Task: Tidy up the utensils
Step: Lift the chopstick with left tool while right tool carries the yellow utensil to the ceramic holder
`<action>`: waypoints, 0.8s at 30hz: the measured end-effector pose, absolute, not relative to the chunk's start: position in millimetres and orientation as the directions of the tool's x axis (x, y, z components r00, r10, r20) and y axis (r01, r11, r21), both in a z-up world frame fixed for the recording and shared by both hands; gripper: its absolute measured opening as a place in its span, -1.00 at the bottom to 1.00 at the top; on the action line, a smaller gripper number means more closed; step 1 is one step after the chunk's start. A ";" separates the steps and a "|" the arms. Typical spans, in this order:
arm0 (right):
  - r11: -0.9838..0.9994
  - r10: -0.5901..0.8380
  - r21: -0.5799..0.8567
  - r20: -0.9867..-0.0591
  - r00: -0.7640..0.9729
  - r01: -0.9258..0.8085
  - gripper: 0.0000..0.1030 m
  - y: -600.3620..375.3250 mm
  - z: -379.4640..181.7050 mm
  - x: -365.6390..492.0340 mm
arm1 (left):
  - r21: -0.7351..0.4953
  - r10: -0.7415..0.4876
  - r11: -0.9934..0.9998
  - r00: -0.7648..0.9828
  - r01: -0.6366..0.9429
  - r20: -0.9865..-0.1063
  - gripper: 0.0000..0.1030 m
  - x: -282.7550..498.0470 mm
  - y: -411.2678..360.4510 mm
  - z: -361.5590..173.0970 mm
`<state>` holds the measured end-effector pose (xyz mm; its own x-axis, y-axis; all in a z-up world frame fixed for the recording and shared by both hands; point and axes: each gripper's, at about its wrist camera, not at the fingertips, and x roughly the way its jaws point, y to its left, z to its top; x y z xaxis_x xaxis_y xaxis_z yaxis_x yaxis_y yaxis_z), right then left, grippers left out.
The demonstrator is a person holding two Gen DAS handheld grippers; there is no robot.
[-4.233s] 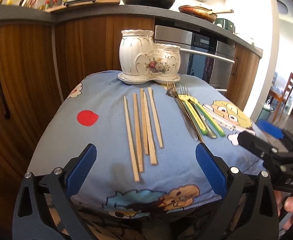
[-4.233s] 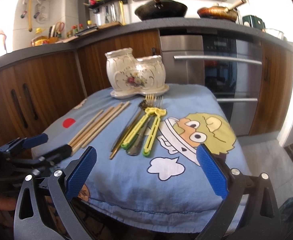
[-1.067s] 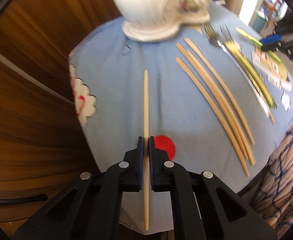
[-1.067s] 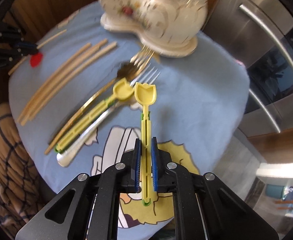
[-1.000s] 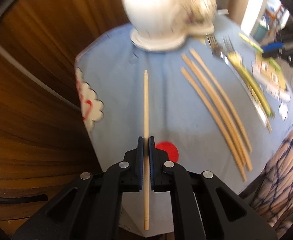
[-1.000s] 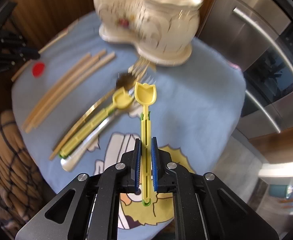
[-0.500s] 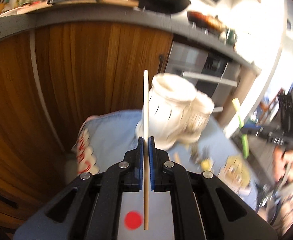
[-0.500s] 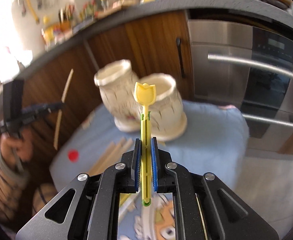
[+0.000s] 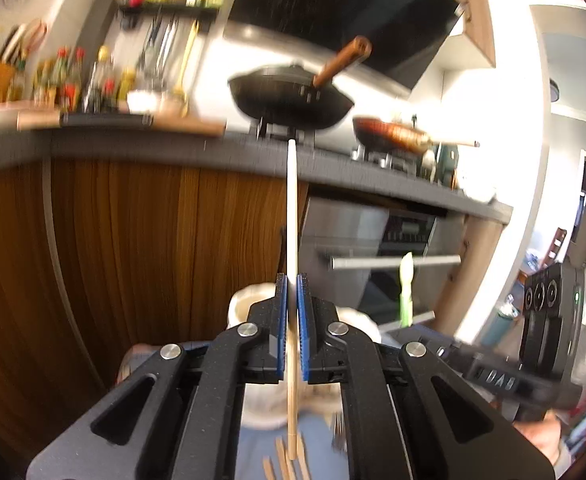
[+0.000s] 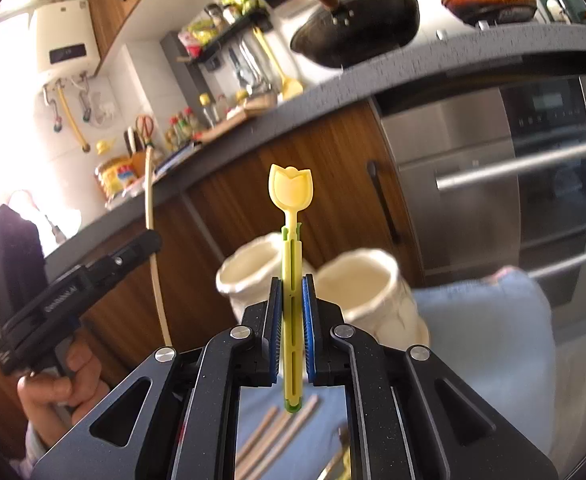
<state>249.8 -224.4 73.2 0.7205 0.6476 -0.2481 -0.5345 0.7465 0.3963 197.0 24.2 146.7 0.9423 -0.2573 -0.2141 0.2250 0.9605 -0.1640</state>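
The left gripper (image 9: pixel 291 280) has its jaws pinching a wooden chopstick (image 9: pixel 291 208), which stands upright toward 12 o'clock above the blurred white ceramic holder (image 9: pixel 253 304). The right gripper (image 10: pixel 291 280) is clamped on a yellow utensil (image 10: pixel 291 196), its tulip-shaped end pointing to 12 o'clock, with the holder's two cups just behind at 11 and 1 o'clock. More chopsticks (image 10: pixel 277 436) lie on the blue cloth (image 10: pixel 489 344) at 6 o'clock
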 end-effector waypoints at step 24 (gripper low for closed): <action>0.867 0.492 0.208 -0.222 0.842 -0.452 -0.79 -201.6 57.7 294.1 | -0.145 -0.151 0.980 0.983 0.135 -0.105 -0.90 258.7 12.5 113.3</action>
<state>294.1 -201.6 57.7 0.8418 0.4920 -0.2221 -0.4519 0.8674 0.2084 258.7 12.5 113.3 0.9829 -0.1512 -0.1051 0.1353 0.9801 -0.1451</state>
